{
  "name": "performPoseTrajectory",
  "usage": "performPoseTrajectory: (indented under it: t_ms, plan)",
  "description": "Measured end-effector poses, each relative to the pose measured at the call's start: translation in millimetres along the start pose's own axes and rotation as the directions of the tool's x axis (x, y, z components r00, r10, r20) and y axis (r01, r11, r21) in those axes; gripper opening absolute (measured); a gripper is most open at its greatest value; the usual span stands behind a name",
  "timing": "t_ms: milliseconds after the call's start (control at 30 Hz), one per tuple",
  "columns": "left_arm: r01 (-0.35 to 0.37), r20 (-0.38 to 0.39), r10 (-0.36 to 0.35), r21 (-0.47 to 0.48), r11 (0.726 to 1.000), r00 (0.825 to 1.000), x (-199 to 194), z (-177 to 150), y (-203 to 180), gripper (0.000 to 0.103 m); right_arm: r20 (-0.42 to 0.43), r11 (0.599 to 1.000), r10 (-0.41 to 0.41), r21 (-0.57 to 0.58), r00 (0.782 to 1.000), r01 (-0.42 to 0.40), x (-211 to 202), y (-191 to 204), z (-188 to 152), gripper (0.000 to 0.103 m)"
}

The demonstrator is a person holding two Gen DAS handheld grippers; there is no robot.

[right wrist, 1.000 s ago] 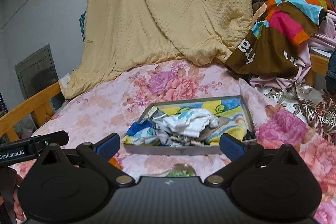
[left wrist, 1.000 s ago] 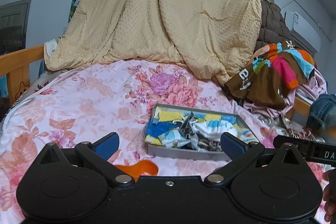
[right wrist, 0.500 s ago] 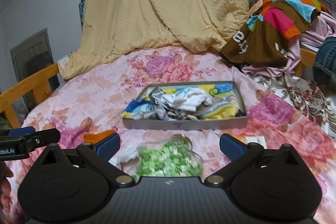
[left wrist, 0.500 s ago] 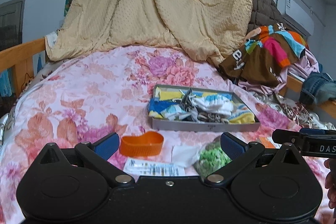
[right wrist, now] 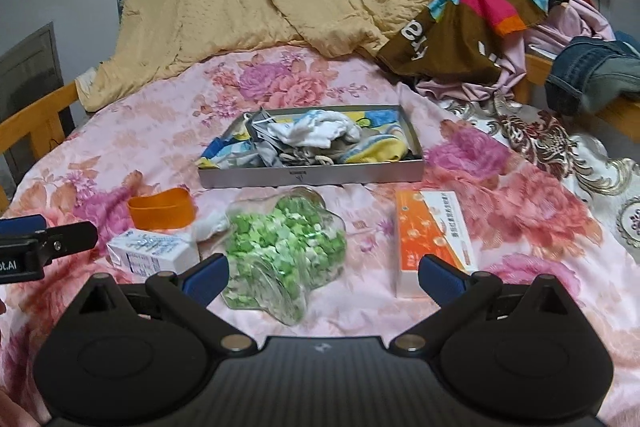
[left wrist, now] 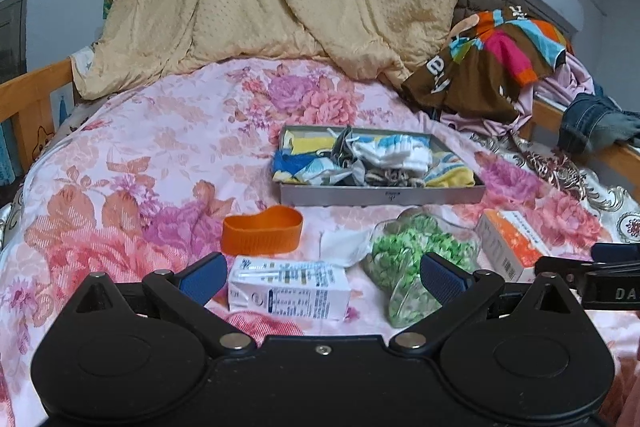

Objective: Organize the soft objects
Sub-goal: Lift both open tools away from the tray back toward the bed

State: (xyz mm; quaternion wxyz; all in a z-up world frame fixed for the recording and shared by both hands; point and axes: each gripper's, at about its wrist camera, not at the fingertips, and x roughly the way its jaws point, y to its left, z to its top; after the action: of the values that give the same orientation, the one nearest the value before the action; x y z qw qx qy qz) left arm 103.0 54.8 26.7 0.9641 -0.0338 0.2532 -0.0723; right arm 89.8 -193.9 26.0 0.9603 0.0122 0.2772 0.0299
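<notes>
Both grippers hover above the bed [left wrist: 132, 147], empty. The left gripper [left wrist: 320, 275] has its jaws spread wide; the right gripper [right wrist: 322, 273] likewise stands wide apart. The left unit's side shows partial lettering "ot.AI" in the right wrist view; the right unit shows "DA" in the left wrist view.

The soft objects, a bundle of white and coloured cloths [right wrist: 316, 141], lie heaped inside a shallow grey tray [right wrist: 312, 177] mid-bed. A small mark on the tray's front wall is unreadable.

Nearer the cameras: an orange band [left wrist: 262, 231], a white carton [left wrist: 288, 287] with fine print too small to read, a clear star-shaped jar of green pieces [right wrist: 280, 247], and an orange-and-white box [right wrist: 434, 239] whose text is illegible. A brown multicoloured garment [right wrist: 460, 27] bears large white letters, only partly visible.
</notes>
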Motion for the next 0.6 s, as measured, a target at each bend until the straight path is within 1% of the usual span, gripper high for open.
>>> performPoseTrajectory:
  t_ms: [133,200,300,433,600]
  plan:
    - [0.002,-0.018,-0.002,-0.008,1.0,1.0,-1,-2,1,0.102,-0.008,1.0,-0.008,-0.003,1.0,0.008,-6,1,-8,0.103]
    - [0.003,-0.042,-0.004,-0.009,1.0,0.999,0,-3,1,0.102,-0.016,1.0,-0.007,-0.017,1.0,0.007,-7,4,-12,0.103]
    - [-0.016,-0.085,0.016,0.006,1.0,0.996,1,-5,0,0.102,-0.027,0.999,0.008,-0.041,1.0,-0.009,-7,10,-15,0.103]
    - [-0.04,-0.103,0.041,0.013,0.999,0.994,0,-7,3,0.102,-0.039,0.998,0.019,-0.057,0.999,-0.022,-5,15,-17,0.103]
    - [-0.071,-0.136,0.068,-0.016,0.997,0.988,4,-6,10,0.102,-0.051,0.998,0.027,-0.059,0.998,-0.03,-1,17,-18,0.103]
